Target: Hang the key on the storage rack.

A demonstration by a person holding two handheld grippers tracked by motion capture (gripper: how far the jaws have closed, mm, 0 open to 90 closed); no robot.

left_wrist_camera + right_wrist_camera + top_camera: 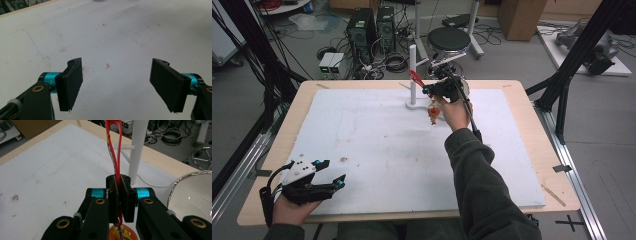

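1. The step in hand is judged to be the hanging of a red ribbon loop (pixel 115 150) with its orange ornament (pixel 433 112) on the white stand (pixel 413 75) at the far side of the desk (pixel 532 145).
2. The ribbon is pinched between the pressed-together jaws of the right hand-held gripper (pixel 119 195); in the right gripper view the loop rises above the jaws, while the ornament dangles below them.
3. In the high view the ornament hangs just above the white mat (pixel 377 150), close beside the stand's base.
4. A short white peg (pixel 125 147) is seen jutting sideways from the stand's post, just behind the loop in the right gripper view; whether the loop touches it cannot be told.
5. The next move is judged to call for the open top of the loop to be guided over the peg's tip and lowered onto it before the jaws are released; the narrow loop leaves little room for error.
6. The right arm is stretched forward across the desk, the sleeve reaching from the bottom edge, with the gripper held near the post.
7. The left hand-held gripper (pixel 332 175) is held low at the near left corner, its jaws spread wide with nothing between them.
8. A white bowl (pixel 192 195) stands just right of the stand.
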